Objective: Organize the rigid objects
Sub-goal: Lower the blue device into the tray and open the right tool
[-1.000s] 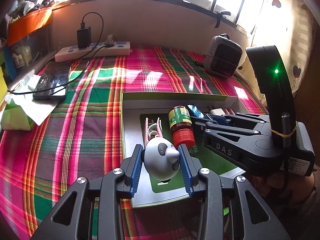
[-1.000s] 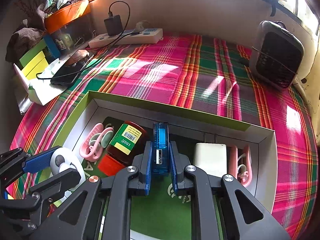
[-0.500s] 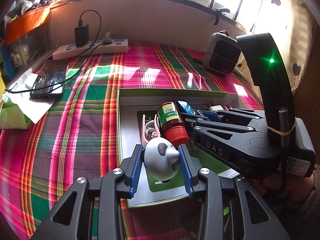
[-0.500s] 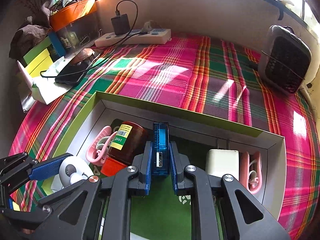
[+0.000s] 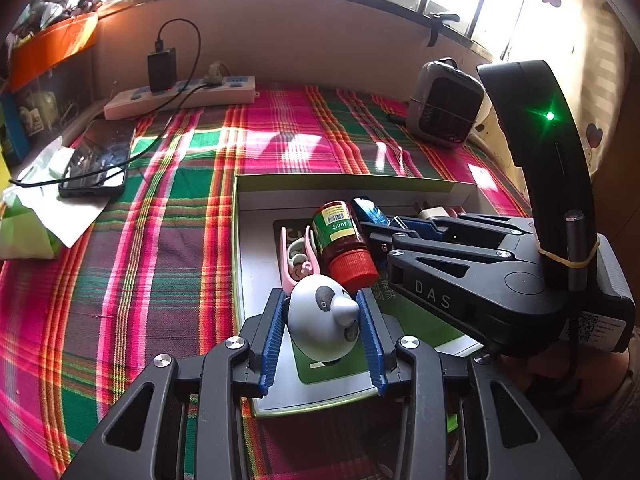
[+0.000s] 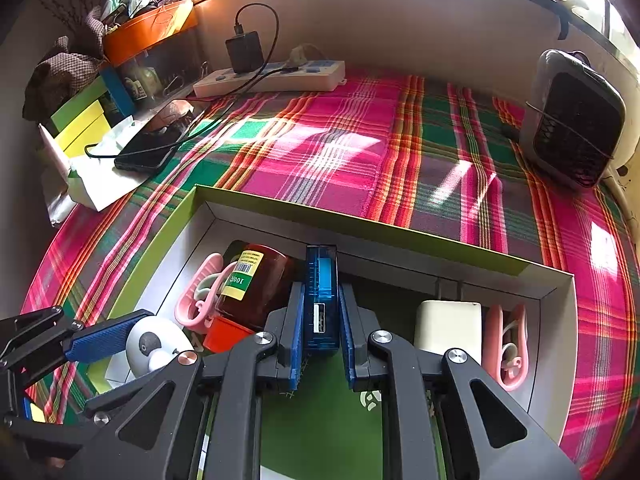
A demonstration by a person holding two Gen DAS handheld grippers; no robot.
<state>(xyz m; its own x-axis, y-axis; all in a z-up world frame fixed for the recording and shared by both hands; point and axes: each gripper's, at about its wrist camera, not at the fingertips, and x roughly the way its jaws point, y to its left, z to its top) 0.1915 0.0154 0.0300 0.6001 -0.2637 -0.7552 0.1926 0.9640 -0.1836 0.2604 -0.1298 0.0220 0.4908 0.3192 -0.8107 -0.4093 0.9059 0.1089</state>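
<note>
My left gripper [image 5: 323, 322] pinches the panda [image 5: 320, 320], my right gripper [image 6: 321, 320] the blue tester [image 6: 320, 300], over the box [image 6: 360, 232].

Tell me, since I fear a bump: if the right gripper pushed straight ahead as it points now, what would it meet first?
Probably the box's far wall. The right gripper holds the blue USB device, whose front end sits close to that wall, with the brown bottle just to its left. Depth is unclear.

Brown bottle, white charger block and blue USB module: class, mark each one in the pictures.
brown bottle [image 6: 256, 280], right wrist view, on its label.
white charger block [image 6: 448, 326], right wrist view, on its top face.
blue USB module [image 6: 320, 280], right wrist view, on its upper edge.
</note>
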